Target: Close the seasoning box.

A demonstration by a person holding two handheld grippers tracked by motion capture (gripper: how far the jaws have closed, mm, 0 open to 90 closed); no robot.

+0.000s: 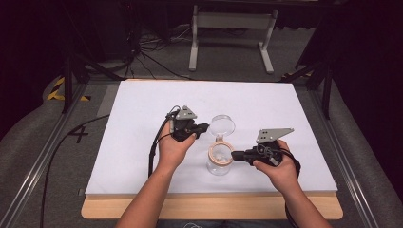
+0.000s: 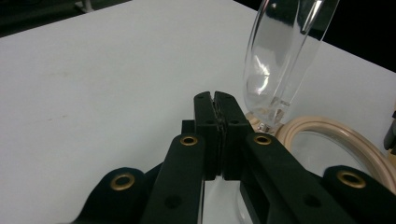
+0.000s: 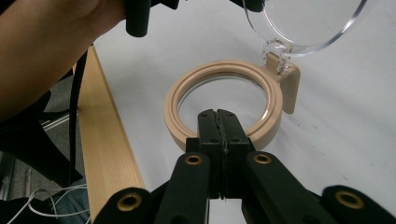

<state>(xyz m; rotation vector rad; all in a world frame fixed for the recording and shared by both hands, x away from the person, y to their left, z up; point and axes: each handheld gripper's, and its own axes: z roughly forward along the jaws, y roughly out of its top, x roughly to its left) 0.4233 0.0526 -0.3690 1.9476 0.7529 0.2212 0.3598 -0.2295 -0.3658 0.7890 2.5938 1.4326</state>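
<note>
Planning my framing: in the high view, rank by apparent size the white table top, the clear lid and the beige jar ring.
1. white table top
2. clear lid
3. beige jar ring, only slightly smaller than the lid; nearly alike.

A big white table top (image 1: 142,104) sits on a light wooden board (image 1: 214,209) that sticks out along the near edge. The floor (image 1: 228,52) is grey carpet. Black cables (image 1: 152,52) lie on it past the far side, next to a white metal stand (image 1: 233,21). Yellow and black tape (image 1: 58,88) marks the floor at the left. The back of the room is dark.
</note>
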